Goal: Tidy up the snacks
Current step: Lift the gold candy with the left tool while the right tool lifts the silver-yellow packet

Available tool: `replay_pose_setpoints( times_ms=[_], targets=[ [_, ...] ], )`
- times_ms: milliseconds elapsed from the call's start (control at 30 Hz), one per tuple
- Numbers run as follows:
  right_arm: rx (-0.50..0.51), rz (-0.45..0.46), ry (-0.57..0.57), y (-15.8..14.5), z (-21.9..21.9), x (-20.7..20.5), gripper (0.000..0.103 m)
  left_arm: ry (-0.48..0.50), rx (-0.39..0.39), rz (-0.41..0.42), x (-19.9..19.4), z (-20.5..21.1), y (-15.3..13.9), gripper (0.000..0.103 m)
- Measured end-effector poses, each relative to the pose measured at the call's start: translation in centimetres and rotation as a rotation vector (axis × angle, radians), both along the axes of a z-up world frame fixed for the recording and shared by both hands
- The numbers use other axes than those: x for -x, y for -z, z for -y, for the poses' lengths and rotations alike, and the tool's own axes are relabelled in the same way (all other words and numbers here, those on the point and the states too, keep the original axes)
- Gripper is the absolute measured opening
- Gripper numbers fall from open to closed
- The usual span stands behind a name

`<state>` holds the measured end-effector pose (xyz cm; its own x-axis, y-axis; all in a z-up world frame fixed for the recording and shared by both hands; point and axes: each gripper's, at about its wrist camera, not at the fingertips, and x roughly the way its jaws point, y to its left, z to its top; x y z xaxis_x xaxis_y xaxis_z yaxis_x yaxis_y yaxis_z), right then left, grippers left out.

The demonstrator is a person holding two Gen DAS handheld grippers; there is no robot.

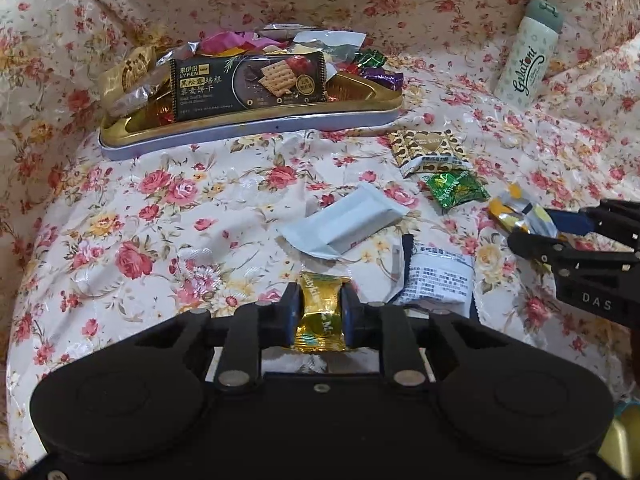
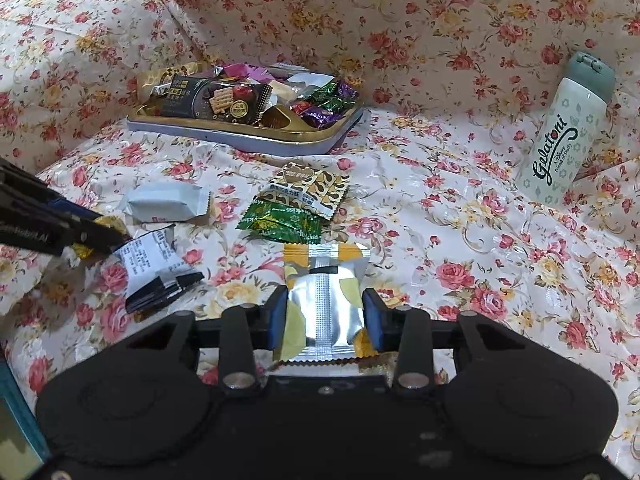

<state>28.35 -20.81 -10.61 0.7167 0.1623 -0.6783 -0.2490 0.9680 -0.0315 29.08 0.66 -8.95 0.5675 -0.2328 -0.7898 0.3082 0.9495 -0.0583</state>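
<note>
My left gripper (image 1: 320, 312) is shut on a gold-wrapped candy (image 1: 320, 300) just above the floral cloth. In the right wrist view the left gripper's fingers (image 2: 92, 232) come in from the left with the gold candy (image 2: 106, 222) at their tips. My right gripper (image 2: 326, 306) is shut on a silver and yellow packet (image 2: 324, 280); the left wrist view shows the same packet (image 1: 516, 212) at the right gripper's tips (image 1: 548, 228). A gold tin tray (image 1: 240, 120) (image 2: 256, 136) at the back holds a dark cracker pack (image 1: 248, 80) and several wrapped sweets.
On the cloth lie a white packet (image 1: 348, 220) (image 2: 164, 204), a leopard-print packet (image 1: 432, 148) (image 2: 308, 188), a green candy (image 1: 456, 188) (image 2: 280, 224) and a black-and-white packet (image 1: 436, 280) (image 2: 156, 264). A white bottle (image 1: 528, 52) (image 2: 568, 132) leans at the back right.
</note>
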Motion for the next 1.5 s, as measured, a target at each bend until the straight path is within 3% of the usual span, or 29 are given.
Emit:
replay_pose_setpoints(
  times_ms=[267, 733, 1000, 1500],
  targets=[
    [-0.091, -0.051, 0.067, -1.1, 1.3, -0.1, 0.039, -0.032, 0.041, 0.016, 0.4, -0.6, -1.6, 0.027],
    [-0.207, -0.051, 0.121, -4.7, 1.7, 1.5, 0.039, -0.028, 0.151, 0.069, 3.7, -0.6, -6.5, 0.027],
    [-0.248, -0.068, 0.137, -6.0, 1.5, 3.6, 0.039, -0.040, 0.103, 0.029, 6.1, 0.1, -7.7, 0.027],
    [-0.306, 0.048, 0.115, -9.6, 0.4, 12.3, 0.039, -0.069, 0.028, 0.071, 12.1, 0.9, -8.5, 0.027]
  ],
)
